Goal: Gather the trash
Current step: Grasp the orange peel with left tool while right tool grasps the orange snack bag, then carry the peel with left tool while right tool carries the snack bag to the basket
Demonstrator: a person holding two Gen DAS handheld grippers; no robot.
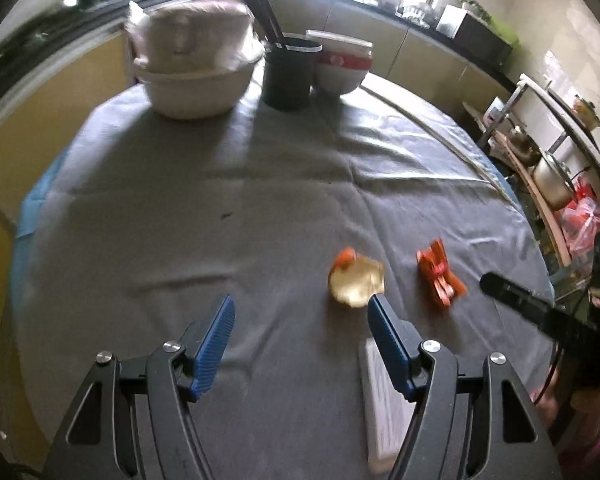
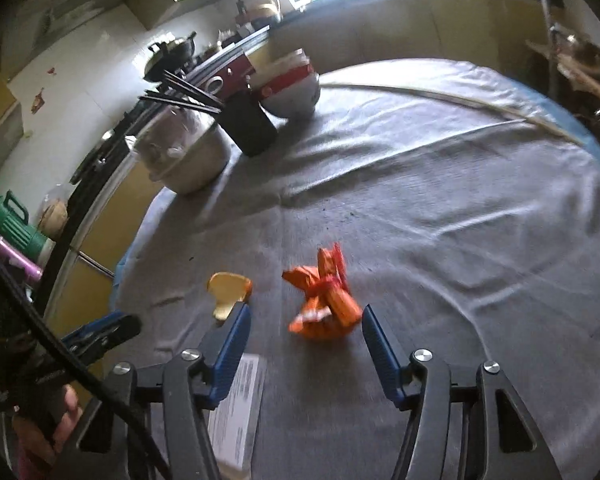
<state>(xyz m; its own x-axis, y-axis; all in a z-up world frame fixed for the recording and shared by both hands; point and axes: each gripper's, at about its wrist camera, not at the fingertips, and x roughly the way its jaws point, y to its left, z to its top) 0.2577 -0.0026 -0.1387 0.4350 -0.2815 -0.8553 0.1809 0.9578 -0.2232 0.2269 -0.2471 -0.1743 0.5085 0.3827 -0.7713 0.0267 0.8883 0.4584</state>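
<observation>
An orange crumpled wrapper [image 2: 324,304] lies on the grey tablecloth, just ahead of and between the blue fingers of my open right gripper [image 2: 306,312]. It also shows in the left wrist view [image 1: 440,274]. A pale yellow peel with an orange bit [image 1: 356,280] lies just beyond the right finger of my open, empty left gripper [image 1: 302,304]; it shows in the right wrist view [image 2: 230,290] too. A white printed paper [image 2: 240,404] lies flat under the grippers, and it also shows in the left wrist view [image 1: 380,408].
At the table's far side stand a covered white pot [image 1: 196,68], a black holder with chopsticks [image 1: 288,72] and a red-and-white bowl [image 1: 342,64]. A shelf with pots [image 1: 552,168] is at the right. The grey cloth [image 1: 220,208] covers the round table.
</observation>
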